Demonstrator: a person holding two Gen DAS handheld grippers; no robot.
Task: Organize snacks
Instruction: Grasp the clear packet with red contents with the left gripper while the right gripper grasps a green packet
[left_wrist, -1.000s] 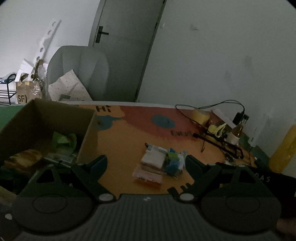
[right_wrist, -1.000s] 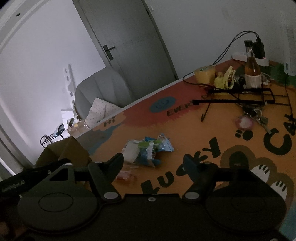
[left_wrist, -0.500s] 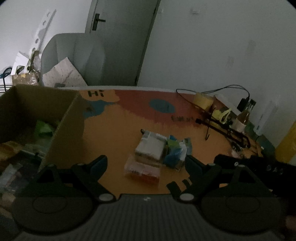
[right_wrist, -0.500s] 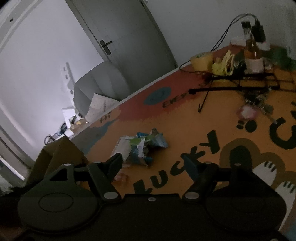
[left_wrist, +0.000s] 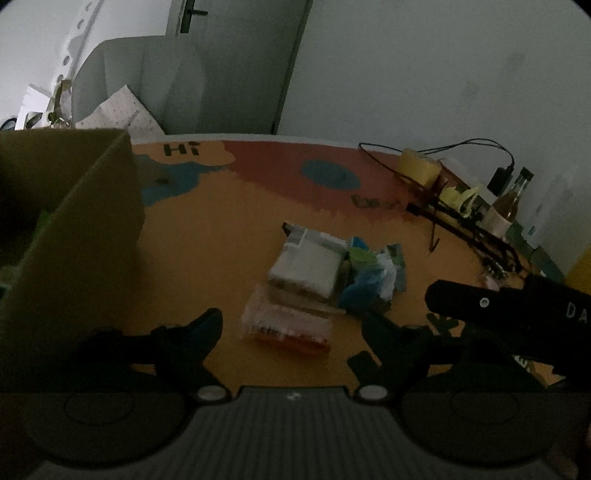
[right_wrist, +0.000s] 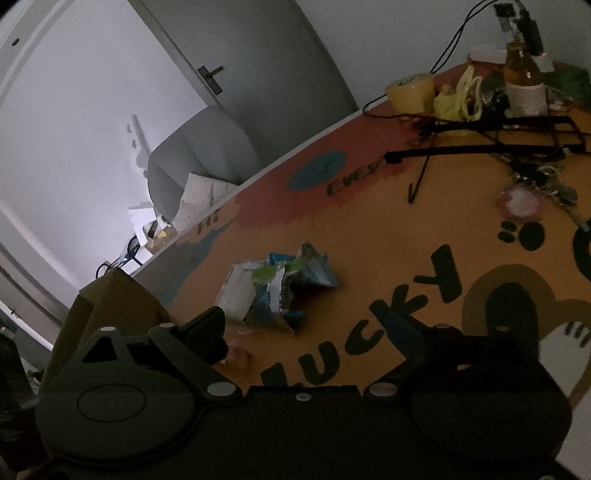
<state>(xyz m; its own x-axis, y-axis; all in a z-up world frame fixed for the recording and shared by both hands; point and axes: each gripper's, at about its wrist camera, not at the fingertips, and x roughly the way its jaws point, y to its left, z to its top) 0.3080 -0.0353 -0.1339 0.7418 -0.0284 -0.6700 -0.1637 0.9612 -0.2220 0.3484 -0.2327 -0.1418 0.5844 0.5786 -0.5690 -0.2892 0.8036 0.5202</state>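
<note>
**A:** so how far along is the snack tidying? Left wrist view first.

**B:** the left hand-held gripper (left_wrist: 291, 328) has nothing in it. Its jaws have just been closing a bit but stand fairly wide, above a clear packet with orange contents (left_wrist: 286, 326) on the bench (left_wrist: 207, 240). Touching that packet, further back, is a white box (left_wrist: 308, 267) and a crumpled blue-green wrapper (left_wrist: 369, 277). The cardboard box (left_wrist: 74, 236) is at the left, too dark inside to see much.

**A:** and the right wrist view?

**B:** the right hand-held gripper (right_wrist: 306, 325) is empty too. Its jaws have just been opening and now gape wide, near the same pile of snack packets (right_wrist: 277, 284).

**A:** so not done.

**B:** I'd say the whole little pile still has to go in the box; nothing picked up right now.
</note>
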